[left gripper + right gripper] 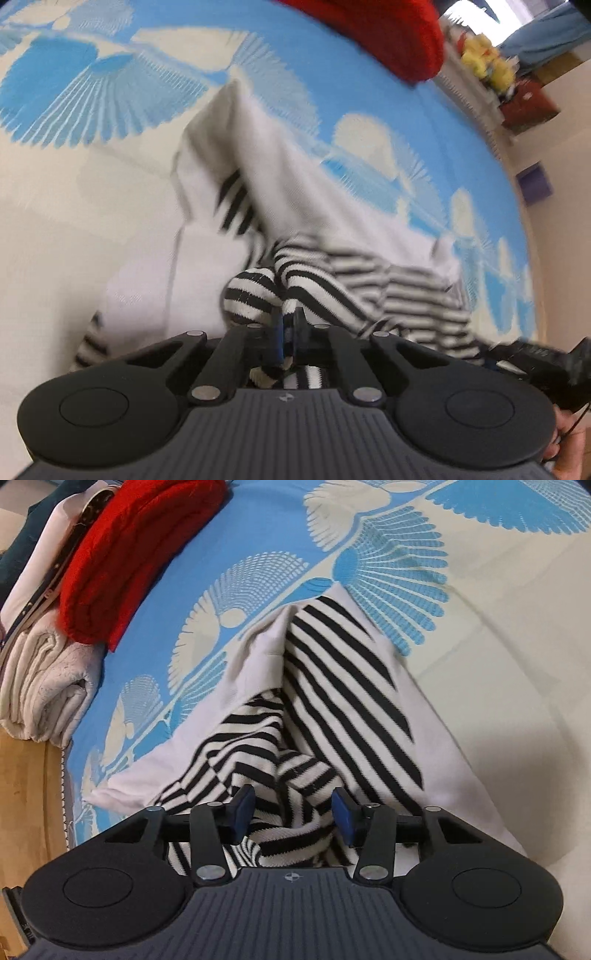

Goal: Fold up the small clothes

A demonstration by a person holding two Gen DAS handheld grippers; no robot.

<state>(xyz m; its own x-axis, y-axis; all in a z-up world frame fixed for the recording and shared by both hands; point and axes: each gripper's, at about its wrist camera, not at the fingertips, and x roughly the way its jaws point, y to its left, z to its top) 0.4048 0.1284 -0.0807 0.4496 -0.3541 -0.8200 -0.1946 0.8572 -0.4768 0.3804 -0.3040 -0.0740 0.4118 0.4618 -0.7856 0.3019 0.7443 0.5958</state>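
A small white garment with black-and-white striped parts [280,199] lies bunched on a blue and cream patterned bed cover [92,85]. My left gripper [289,334] is shut on a striped fold [258,291] of it. In the right wrist view the same garment [332,686] spreads ahead of me, striped cloth in the middle and white cloth on both sides. My right gripper [293,814] is open, with striped cloth lying between its blue pads [341,814]. The other gripper shows at the left wrist view's lower right edge [546,362].
A red folded garment [129,554] lies at the far left on a stack of white [48,686] and dark folded clothes. In the left wrist view the red garment [388,33] is at the top, with yellow toys [487,62] and boxes past the bed edge. Wooden floor [26,775] is at left.
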